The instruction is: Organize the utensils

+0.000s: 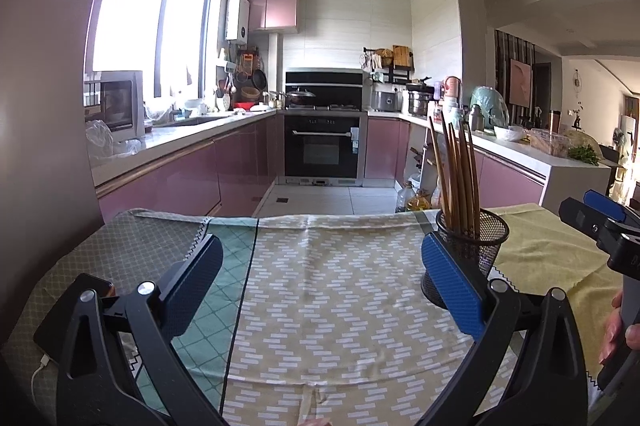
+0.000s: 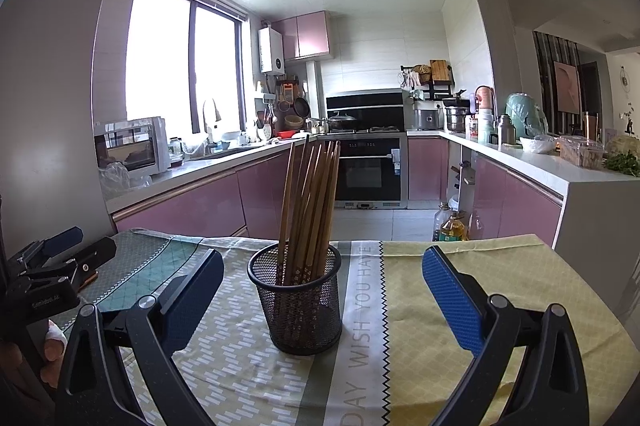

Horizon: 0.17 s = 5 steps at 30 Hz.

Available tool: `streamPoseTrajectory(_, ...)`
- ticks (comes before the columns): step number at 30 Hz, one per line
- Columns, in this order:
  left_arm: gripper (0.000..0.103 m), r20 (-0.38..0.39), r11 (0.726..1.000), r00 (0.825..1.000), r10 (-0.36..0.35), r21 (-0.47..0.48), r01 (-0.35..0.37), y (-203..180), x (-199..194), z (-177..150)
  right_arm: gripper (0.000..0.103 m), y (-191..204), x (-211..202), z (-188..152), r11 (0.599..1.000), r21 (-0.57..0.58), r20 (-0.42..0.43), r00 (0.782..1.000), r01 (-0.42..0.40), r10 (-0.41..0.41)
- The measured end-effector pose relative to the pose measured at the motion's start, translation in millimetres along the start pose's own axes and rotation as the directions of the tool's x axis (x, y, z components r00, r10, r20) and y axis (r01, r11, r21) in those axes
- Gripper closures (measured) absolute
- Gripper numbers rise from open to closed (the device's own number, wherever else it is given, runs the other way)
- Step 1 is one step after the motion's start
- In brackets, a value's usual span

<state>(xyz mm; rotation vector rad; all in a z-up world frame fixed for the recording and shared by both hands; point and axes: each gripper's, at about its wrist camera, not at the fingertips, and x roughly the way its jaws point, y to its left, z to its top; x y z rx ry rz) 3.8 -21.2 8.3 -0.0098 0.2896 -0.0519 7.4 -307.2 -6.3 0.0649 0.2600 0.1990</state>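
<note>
L gripper (image 1: 322, 286) hovers low over the table w/ jaws spread wide, nothing between the blue pads, only patterned cloth (image 1: 328, 266) under the gap. R gripper (image 2: 322, 290) is likewise spread wide & empty, hanging above the same table; the black mesh cup (image 2: 295, 306) stands upright on the cloth in line w/ its gap, a bit ahead of the pads, touching neither finger. The cup holds a bunch of brown wooden chopsticks (image 2: 308, 202), tips down, tops fanned & leaning slightly. In the left wrist view the same cup sits just behind that gripper's right-hand finger, partly hidden by it, so whether finger & mesh touch can't be told, prob. apart. Each cam catches the other tool at the frame edge, w/ a bit of the person's hand on the handle: fingers (image 1: 616, 326) at right, fingers (image 2: 54, 344) at left. The table is covered by several cloths: green-grey lattice at left, beige zigzag in the middle, yellow cloth (image 2: 480, 290) at right, w/ a grey strip of printed lettering between the last two. Beyond the table edge is a kitchen w/ pink cabinets (image 2: 192, 202), a built-in oven (image 1: 324, 146), a bright window (image 1: 148, 22) & a cluttered counter at right.
</note>
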Motion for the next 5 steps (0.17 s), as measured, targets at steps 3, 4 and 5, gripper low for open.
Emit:
streamPoseTrajectory(3,0.005,-0.058,1.000,0.998,0.004,-0.002,-0.004,4,11,-4,0.007,-26,23,-7,0.997,0.005,-0.126,0.990,0.073,-0.071)
streamPoseTrajectory(4,0.005,-0.082,1.000,0.997,0.010,-0.001,-0.010,7,16,-6,0.007,-37,34,-12,0.993,-0.003,-0.189,0.976,0.114,-0.112)
streamPoseTrajectory(5,0.005,-0.102,1.000,0.995,0.009,-0.006,-0.010,10,20,-7,0.007,-49,45,-17,0.990,-0.003,-0.244,0.960,0.143,-0.139)
